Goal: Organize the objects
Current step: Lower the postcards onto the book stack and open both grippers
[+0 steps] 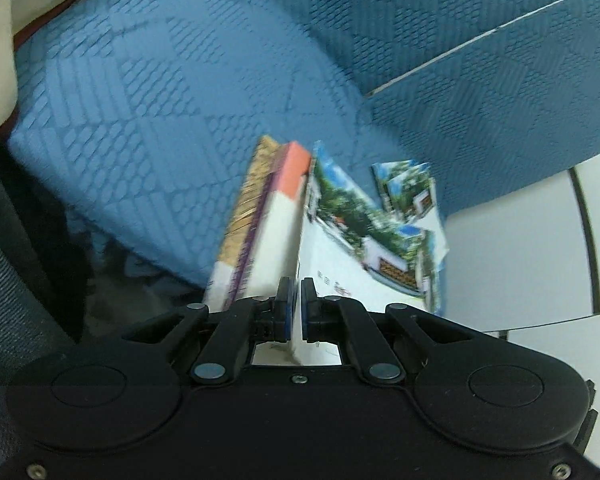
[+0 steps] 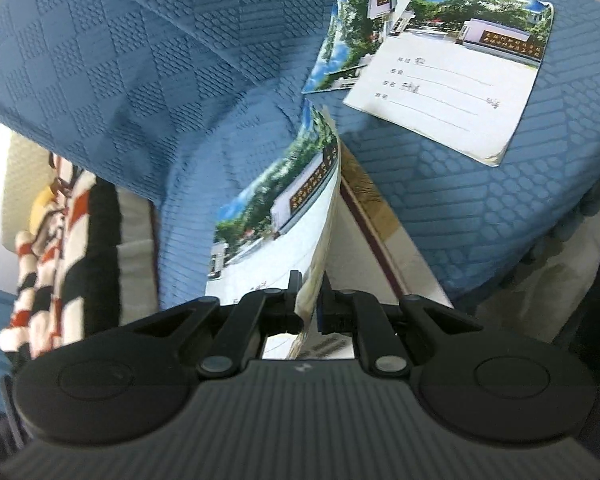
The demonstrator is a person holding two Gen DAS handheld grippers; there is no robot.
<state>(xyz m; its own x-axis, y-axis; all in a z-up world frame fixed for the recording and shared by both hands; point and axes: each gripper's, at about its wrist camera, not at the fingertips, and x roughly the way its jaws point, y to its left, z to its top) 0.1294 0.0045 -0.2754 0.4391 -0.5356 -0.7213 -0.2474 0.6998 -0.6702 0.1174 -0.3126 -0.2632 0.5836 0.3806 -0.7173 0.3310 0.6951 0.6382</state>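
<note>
You have both the left gripper (image 1: 296, 308) and right gripper (image 2: 310, 304) pinched on thin booklets (image 1: 340, 248) above the blue sofa (image 1: 160, 100), so tilting may let pages slip out.

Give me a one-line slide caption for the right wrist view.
Right gripper shut on a photo-cover exercise book above a blue quilted sofa cover, where two more booklets lie.
</note>
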